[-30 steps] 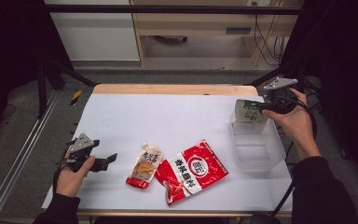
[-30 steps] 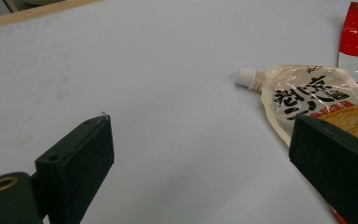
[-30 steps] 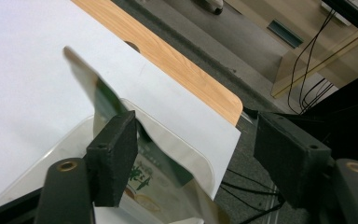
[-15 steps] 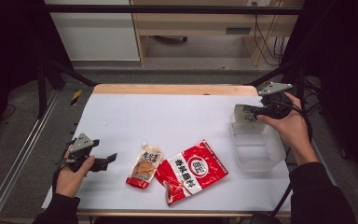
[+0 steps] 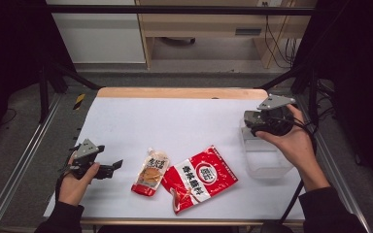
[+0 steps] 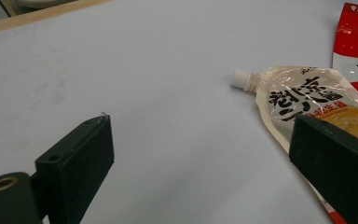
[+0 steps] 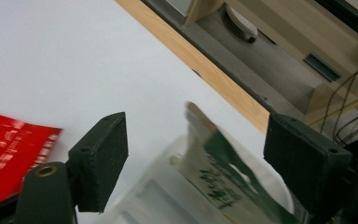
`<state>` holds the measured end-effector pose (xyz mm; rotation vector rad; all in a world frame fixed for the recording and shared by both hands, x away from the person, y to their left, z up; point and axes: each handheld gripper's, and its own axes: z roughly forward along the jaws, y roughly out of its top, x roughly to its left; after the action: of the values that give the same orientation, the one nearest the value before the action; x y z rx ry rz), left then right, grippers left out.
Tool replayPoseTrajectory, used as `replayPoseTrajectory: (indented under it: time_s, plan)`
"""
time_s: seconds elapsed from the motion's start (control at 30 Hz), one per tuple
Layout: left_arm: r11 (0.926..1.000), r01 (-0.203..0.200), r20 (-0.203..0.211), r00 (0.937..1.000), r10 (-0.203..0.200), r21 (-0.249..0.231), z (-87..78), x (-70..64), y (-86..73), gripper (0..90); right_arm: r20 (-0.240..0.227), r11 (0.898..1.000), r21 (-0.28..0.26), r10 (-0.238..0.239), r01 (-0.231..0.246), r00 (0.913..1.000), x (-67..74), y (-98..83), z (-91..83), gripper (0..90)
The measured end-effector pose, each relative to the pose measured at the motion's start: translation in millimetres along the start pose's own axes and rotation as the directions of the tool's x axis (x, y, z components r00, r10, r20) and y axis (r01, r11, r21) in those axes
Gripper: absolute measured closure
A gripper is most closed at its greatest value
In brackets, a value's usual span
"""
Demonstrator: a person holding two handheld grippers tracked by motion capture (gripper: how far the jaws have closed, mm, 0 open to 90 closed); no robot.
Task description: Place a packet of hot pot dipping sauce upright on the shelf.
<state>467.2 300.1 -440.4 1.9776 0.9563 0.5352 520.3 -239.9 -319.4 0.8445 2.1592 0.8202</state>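
The white table [image 5: 175, 126] spreads out in front of me, with a wooden strip along its far edge. On its right side sits a clear bin [image 5: 267, 162], and my right gripper [image 5: 255, 121] hovers over the bin's far end. Its jaws have just been opening and now stand wide apart; between them, in the right gripper view, a green pouch [image 7: 223, 186] stands tilted in the bin [image 7: 158, 200], and the pads do not press on it. The picture is blurred there, so I cannot quite tell whether the pouch leans on the bin's wall. Near the front middle of the table lies a red bag [image 5: 201, 177], flat, and just beside it on its left a small spouted pouch [image 5: 150, 172], its white cap pointing away from me; the two seem to touch at their near corners. My left gripper [image 5: 114, 167] rests low near the front left edge, jaws spread and empty, aimed at the spouted pouch [image 6: 307, 100], which lies close ahead of the right jaw in the left gripper view.
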Motion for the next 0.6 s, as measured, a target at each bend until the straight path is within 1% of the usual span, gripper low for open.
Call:
replayPoseTrajectory:
  time_s: [0.03,0.07,0.1,0.17,0.2,0.23,0.27,0.3,0.4,0.43,0.47,0.5,0.57,0.6]
  plan:
    - [1.0000,-0.005,0.000,1.0000,0.005,-0.001,-0.1,-1.3,0.5,6.5,-0.010,1.000,-0.004,-0.010,0.010,0.9999,5.6,2.9,-0.2,20.1]
    - [1.0000,-0.005,0.000,1.0000,0.005,-0.001,-0.1,-1.3,0.5,6.5,-0.010,1.000,-0.004,-0.010,0.010,0.9999,5.6,2.9,-0.2,20.1]
    - [0.9999,-0.012,-0.005,0.9999,0.012,-0.004,-0.8,-3.3,1.5,6.5,-0.026,1.000,-0.013,-0.026,0.026,0.9993,19.1,9.4,0.5,18.7]
    - [0.9998,-0.017,-0.004,0.9999,0.017,-0.006,-1.7,-6.0,2.5,6.2,-0.043,0.999,-0.020,-0.030,0.030,0.9986,29.7,14.5,1.7,17.8]
    - [0.9998,-0.017,-0.004,0.9999,0.017,-0.006,-1.7,-6.0,2.5,6.2,-0.043,0.999,-0.020,-0.030,0.030,0.9986,29.7,14.5,1.7,17.8]
    - [0.9997,-0.022,-0.007,0.9997,0.022,-0.008,-2.4,-7.3,2.8,6.2,-0.050,0.999,-0.019,-0.034,0.033,0.9981,35.7,17.4,2.7,17.4]
    - [0.9995,-0.032,-0.007,0.9995,0.032,-0.009,-3.7,-9.8,3.5,6.2,-0.072,0.999,-0.025,-0.048,0.047,0.9962,49.4,23.4,6.0,16.4]
    - [0.9995,-0.032,-0.007,0.9995,0.032,-0.009,-3.7,-9.8,3.5,6.2,-0.079,0.998,-0.026,-0.052,0.050,0.9956,53.8,25.3,7.2,16.0]
    - [0.9988,-0.049,-0.010,0.9987,0.049,0.000,-6.5,-17.2,3.3,6.2,-0.105,0.998,-0.030,-0.060,0.057,0.9927,69.6,31.4,13.0,15.6]
    - [0.9988,-0.049,-0.010,0.9987,0.049,0.000,-6.5,-17.2,3.3,6.2,-0.116,0.998,-0.030,-0.059,0.056,0.9915,74.4,33.0,15.1,14.8]
    - [0.9985,-0.055,-0.009,0.9984,0.055,0.000,-7.8,-20.1,3.0,6.2,-0.116,0.998,-0.030,-0.059,0.056,0.9915,74.4,33.0,15.1,14.8]
    - [0.9979,-0.065,-0.007,0.9978,0.065,0.001,-10.0,-24.6,2.5,6.2,-0.133,0.998,-0.028,-0.061,0.058,0.9892,85.2,36.1,19.9,13.6]
    - [0.9974,-0.072,-0.006,0.9974,0.072,0.001,-11.1,-27.2,2.0,6.4,-0.150,0.998,-0.023,-0.063,0.060,0.9867,93.5,38.0,23.5,12.0]
    - [0.9968,-0.080,-0.008,0.9968,0.080,0.005,-13.2,-32.1,0.3,6.5,-0.158,0.998,-0.025,-0.065,0.062,0.9852,97.9,38.9,25.7,11.6]
